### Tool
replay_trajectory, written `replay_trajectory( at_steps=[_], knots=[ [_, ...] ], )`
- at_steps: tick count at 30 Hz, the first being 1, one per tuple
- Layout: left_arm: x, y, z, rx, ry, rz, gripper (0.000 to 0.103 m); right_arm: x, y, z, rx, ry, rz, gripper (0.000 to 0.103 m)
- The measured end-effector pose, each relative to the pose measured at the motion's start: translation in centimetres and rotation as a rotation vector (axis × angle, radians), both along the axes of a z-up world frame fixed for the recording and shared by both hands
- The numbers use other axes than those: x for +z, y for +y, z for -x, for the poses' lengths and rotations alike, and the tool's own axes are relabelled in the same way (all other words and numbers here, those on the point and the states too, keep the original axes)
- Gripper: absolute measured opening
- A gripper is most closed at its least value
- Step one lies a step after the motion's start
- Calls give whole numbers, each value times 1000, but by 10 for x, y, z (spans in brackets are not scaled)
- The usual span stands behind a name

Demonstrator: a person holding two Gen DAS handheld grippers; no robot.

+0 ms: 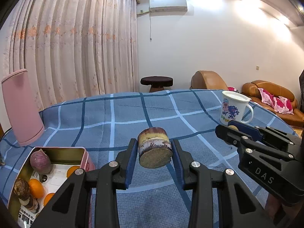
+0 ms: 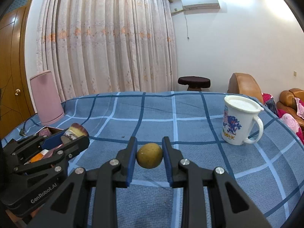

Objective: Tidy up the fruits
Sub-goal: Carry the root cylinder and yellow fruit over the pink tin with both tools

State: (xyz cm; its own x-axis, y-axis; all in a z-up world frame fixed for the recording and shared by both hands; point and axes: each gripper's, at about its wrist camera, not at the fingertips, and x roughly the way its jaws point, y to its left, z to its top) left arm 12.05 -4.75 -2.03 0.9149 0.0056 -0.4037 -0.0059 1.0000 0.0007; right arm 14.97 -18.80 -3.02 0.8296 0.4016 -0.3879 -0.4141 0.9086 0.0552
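Observation:
My left gripper [image 1: 154, 153] is shut on a cut brown-and-purple taro chunk [image 1: 154, 149], held above the blue checked cloth; it also shows in the right wrist view [image 2: 75, 132]. My right gripper [image 2: 149, 154] is shut on a small round yellow-green fruit [image 2: 149, 155], also above the cloth; only a sliver of that fruit [image 1: 233, 127] shows in the left wrist view. An open pink tin box [image 1: 84, 158] at the lower left holds a purple root [image 1: 40, 160], a taro [image 1: 23, 191] and oranges [image 1: 35, 188].
A white lidded mug [image 2: 239, 121] with a cartoon print stands at the right on the table [image 2: 190, 110]. A pink cylindrical container [image 2: 46, 97] stands at the back left. A stool and brown sofas are behind the table.

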Motion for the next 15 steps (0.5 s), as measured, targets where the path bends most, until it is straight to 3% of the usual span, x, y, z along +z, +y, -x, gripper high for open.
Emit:
replay_trajectory(
  at_steps=[15],
  knots=[
    [2,9,15,27,-34,4,38,2,13,11,18,-34,2,30]
  ],
)
